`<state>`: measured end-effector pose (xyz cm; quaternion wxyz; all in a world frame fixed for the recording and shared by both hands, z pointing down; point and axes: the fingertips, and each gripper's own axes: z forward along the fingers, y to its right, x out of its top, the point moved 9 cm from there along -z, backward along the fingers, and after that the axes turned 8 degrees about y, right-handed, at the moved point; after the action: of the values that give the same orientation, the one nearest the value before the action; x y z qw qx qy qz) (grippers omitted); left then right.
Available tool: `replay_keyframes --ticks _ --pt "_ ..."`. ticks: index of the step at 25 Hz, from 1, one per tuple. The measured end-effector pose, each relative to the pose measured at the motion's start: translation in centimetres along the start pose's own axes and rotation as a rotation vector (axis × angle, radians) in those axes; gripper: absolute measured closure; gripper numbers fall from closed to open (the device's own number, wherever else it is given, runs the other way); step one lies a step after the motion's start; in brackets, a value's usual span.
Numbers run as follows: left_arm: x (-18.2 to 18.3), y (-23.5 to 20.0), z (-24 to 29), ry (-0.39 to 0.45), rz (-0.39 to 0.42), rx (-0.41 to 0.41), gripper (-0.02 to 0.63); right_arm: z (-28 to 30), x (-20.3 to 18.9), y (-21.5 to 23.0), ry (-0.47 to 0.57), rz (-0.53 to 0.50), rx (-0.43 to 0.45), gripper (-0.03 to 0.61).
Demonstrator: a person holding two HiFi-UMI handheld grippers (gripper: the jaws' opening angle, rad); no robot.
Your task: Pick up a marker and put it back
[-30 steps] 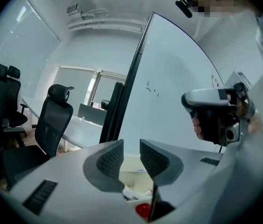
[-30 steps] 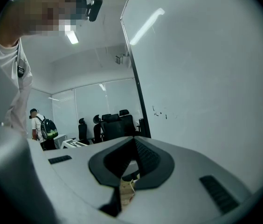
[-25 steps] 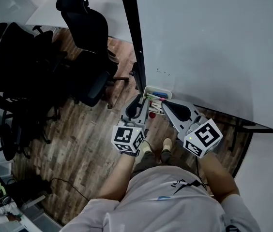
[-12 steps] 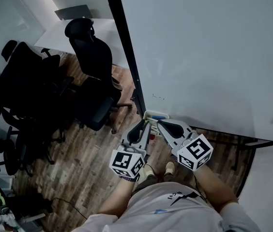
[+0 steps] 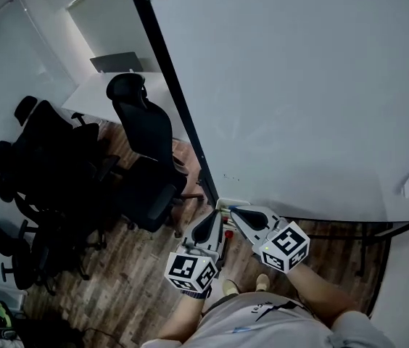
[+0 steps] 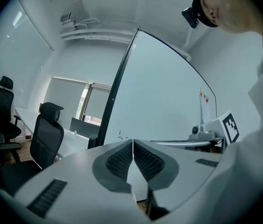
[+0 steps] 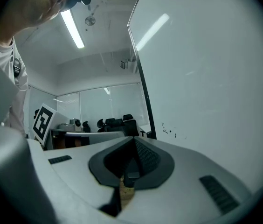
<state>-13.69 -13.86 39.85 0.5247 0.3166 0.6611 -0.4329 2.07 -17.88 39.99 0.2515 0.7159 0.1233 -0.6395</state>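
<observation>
The small white marker tray (image 5: 225, 204) hangs at the whiteboard's lower left corner, and the markers in it are too small to make out. My left gripper (image 5: 218, 211) points at the tray from below. Its jaws are closing: in the left gripper view the ribbed pads (image 6: 122, 158) nearly meet, with nothing between them at the tips (image 6: 133, 142). The right gripper (image 5: 233, 210) reaches the tray from the right, and its jaws (image 7: 134, 140) stand together. A small dark piece sits low between the right pads; I cannot tell what it is.
The large whiteboard (image 5: 299, 85) fills the right side, with a black frame edge (image 5: 168, 100). Several black office chairs (image 5: 143, 143) stand on the wooden floor to the left. The person's feet (image 5: 262, 283) are below the tray.
The head view has tilted upward, so the tray and both grippers now lie lower in the frame. Both grippers stay at the tray. The left jaws look narrower than before.
</observation>
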Motion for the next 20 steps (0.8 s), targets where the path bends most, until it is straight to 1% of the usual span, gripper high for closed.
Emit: replay_keyframes --ticks 9,20 --pt "0.6 1.9 0.2 0.010 -0.003 -0.023 0.601 -1.1 0.7 -0.3 0.013 0.004 0.011 0.566" --pt "0.6 2.3 0.1 0.009 -0.006 -0.021 0.601 -1.2 0.8 -0.6 0.006 0.005 0.018 0.566"
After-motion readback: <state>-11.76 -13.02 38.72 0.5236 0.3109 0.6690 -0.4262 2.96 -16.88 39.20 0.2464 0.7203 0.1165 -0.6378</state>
